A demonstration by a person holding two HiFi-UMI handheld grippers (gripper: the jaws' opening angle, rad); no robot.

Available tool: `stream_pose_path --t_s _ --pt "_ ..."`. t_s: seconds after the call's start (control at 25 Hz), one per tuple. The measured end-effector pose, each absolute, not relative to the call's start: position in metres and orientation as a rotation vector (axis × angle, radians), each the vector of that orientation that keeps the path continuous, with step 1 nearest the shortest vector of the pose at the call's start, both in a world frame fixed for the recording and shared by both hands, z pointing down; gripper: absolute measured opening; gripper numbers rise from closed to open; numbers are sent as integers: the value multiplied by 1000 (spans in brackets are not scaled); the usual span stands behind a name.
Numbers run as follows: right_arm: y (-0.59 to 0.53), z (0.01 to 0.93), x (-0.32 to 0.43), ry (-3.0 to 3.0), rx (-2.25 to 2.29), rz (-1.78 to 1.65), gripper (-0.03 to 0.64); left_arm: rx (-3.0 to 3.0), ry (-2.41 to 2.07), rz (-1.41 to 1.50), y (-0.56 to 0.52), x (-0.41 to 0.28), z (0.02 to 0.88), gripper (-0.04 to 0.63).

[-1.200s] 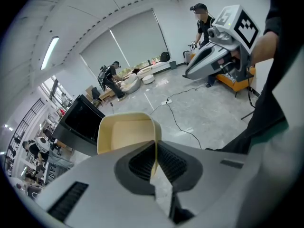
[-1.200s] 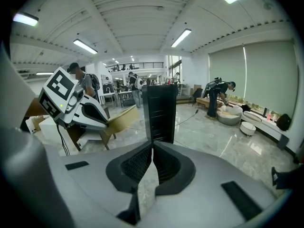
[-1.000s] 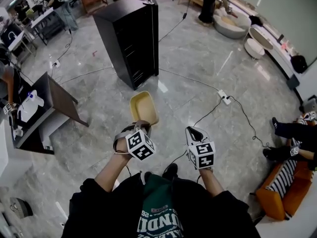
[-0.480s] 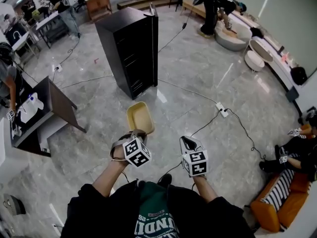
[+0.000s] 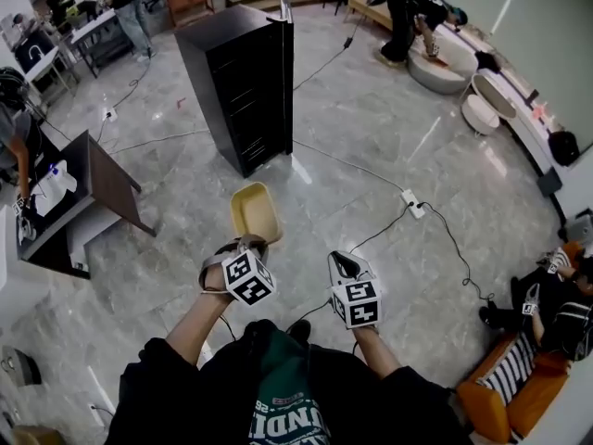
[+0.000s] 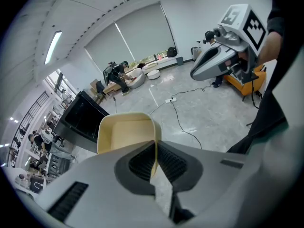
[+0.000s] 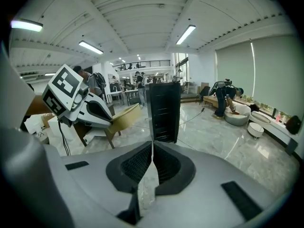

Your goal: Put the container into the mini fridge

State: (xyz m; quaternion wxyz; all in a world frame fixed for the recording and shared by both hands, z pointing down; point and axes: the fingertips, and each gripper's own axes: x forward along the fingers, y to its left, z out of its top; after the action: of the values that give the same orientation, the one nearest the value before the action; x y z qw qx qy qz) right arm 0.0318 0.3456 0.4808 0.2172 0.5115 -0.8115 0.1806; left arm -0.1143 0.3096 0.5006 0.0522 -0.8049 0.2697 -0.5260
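Observation:
My left gripper point(image 5: 245, 246) is shut on the rim of a pale yellow open container point(image 5: 255, 212), held out in front of me above the floor. In the left gripper view the container's thin wall point(image 6: 126, 132) sits pinched between the jaws of the left gripper point(image 6: 155, 148). The black mini fridge point(image 5: 243, 82) stands on the floor ahead, its door side turned away and to the right. My right gripper point(image 5: 341, 264) is shut and empty, level with the left one. The right gripper view looks straight at the fridge point(image 7: 164, 110), with the container point(image 7: 124, 117) to its left.
A power strip point(image 5: 410, 200) and cables cross the marble floor right of the fridge. A dark slanted table point(image 5: 104, 185) stands at left. An orange sofa point(image 5: 514, 399) with a seated person is at right. Other people and furniture are at the back.
I have stepped forward, so the fridge looks a little closer. Both grippers have drifted down and left in the head view, with the container still held.

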Motion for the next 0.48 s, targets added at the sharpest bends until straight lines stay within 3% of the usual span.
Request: stream_pose_path --t_s 0.48 --pt "318 491 43 -2245 1417 542 35 -2455 802 -1619 279 -102 508 21"
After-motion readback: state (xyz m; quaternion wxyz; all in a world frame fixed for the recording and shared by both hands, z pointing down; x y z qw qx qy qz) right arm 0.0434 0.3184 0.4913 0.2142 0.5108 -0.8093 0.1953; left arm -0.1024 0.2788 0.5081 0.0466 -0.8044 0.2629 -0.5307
